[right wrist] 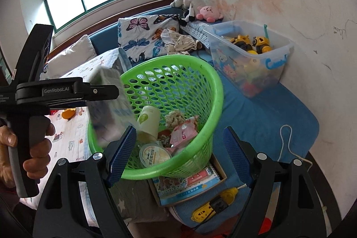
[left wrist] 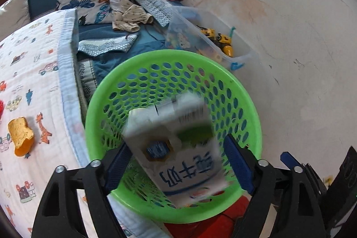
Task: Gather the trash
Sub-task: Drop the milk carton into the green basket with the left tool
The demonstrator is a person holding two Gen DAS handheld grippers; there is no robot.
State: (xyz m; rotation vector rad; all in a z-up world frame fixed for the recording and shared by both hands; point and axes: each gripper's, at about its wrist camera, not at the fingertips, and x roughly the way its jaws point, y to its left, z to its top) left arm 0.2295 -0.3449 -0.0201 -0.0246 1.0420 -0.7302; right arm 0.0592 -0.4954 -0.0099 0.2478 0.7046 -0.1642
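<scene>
Milk carton (left wrist: 178, 148), white cardboard w/ blue lettering & a green patch: we see it motion-blurred between the left gripper's (left wrist: 178, 164) blue ribbed pads, above the mouth of the green perforated plastic basket (left wrist: 234, 90). There's a gap on each side of the carton, so the pads aren't pressing it; the jaws are spread & grip nothing. Its lower end is cut off by the basket's near rim in the left wrist view. In the right wrist view the same carton shows as a smeared pale block at the basket's left rim, partly hidden by the left gripper's black body; print there is unreadable.

Right gripper (right wrist: 178, 155) is open too, nothing clamped; its pads straddle the basket's near wall, whether touching it we can't tell.

Inside the basket we count 1 pale paper cup (right wrist: 148, 121) on its side, 1 round foil-lidded tub (right wrist: 155, 155), 1 pink wrapper (right wrist: 184, 132), 1 crumpled tissue wad (right wrist: 175, 116); more bits lie beneath, too small to tell.

A hand (right wrist: 33, 148) grips the left gripper's handle, cut off at the frame edge.

On the white printed quilt (left wrist: 33, 81) lies 1 crinkled gold-orange wrapper (left wrist: 21, 136). By the wall stands 1 clear plastic bin (right wrist: 256, 64) of toys, 2 yellow toy vehicles on top.
</scene>
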